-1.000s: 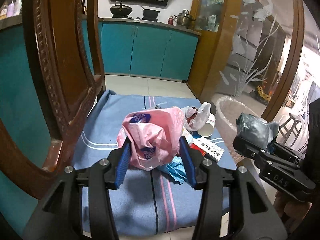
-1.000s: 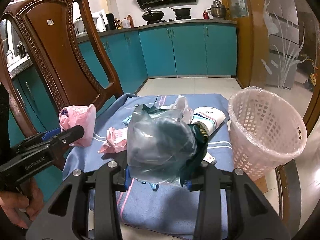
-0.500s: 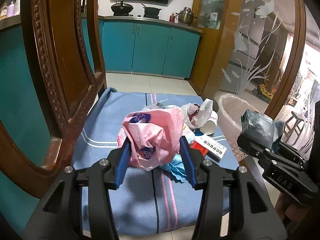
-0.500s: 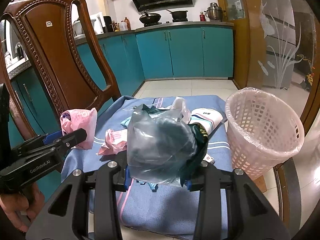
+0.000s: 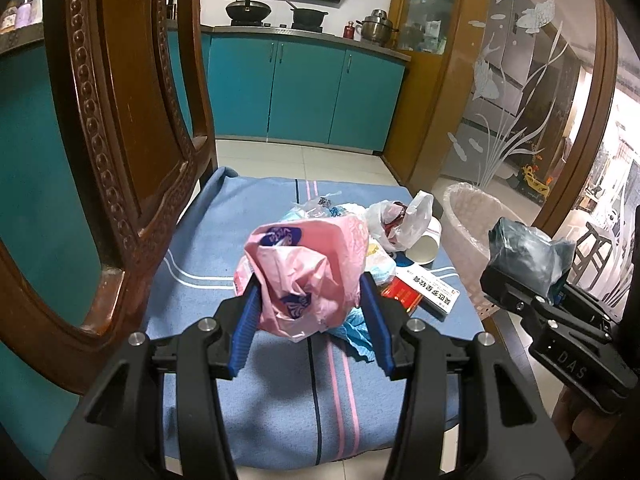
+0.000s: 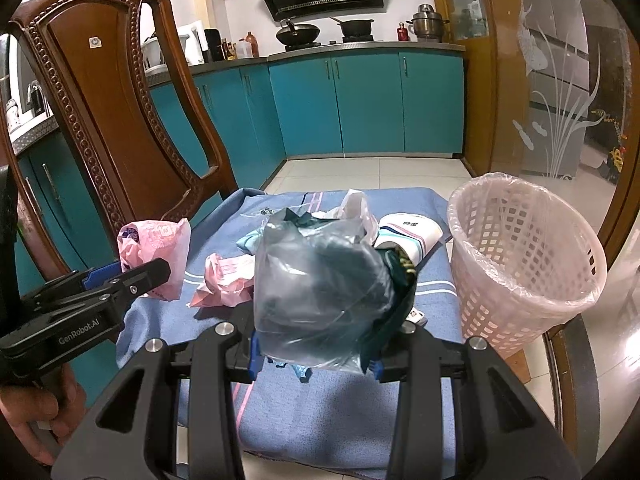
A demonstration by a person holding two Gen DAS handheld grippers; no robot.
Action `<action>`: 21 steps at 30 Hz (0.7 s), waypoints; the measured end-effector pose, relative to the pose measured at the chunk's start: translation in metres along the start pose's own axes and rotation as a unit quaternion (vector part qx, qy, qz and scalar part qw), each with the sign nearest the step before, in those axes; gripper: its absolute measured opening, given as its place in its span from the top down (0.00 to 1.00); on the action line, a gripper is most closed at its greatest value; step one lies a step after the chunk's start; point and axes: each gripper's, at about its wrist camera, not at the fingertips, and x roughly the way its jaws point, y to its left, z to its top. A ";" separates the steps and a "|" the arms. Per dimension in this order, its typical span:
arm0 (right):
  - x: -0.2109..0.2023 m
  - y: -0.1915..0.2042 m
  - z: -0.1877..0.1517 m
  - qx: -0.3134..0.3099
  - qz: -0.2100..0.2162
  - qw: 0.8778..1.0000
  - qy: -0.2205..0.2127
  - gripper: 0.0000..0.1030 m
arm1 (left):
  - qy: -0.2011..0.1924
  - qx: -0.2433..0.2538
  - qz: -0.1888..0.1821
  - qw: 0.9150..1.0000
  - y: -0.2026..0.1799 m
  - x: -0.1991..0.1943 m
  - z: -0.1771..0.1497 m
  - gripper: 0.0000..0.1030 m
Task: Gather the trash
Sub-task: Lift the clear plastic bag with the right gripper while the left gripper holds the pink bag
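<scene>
Trash is in both claws: the left gripper (image 5: 308, 316) stays clamped on a pink bag (image 5: 304, 276), the right gripper (image 6: 316, 356) on a grey bag (image 6: 320, 288); both have risen slightly above the blue cloth (image 5: 280, 400). Basket (image 6: 520, 264) waits at its right edge. Crumpled, neither bag has any clear long axis
</scene>
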 end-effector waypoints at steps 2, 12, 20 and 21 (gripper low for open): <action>0.000 0.001 0.000 -0.001 0.000 1.000 0.001 0.62 | 0.000 0.000 0.001 1.000 0.000 0.001 0.001 0.51; 0.002 -0.002 -0.001 -0.001 -0.002 1.000 0.005 0.62 | 0.006 0.005 0.009 1.000 0.002 0.007 0.000 0.51; 0.004 0.002 -0.002 -0.006 -0.002 1.000 0.007 0.62 | 0.015 0.008 0.013 1.000 0.002 0.012 -0.002 0.51; 0.004 0.002 -0.003 -0.007 -0.002 1.000 0.007 0.62 | 0.015 0.009 0.011 1.000 0.001 0.012 -0.002 0.51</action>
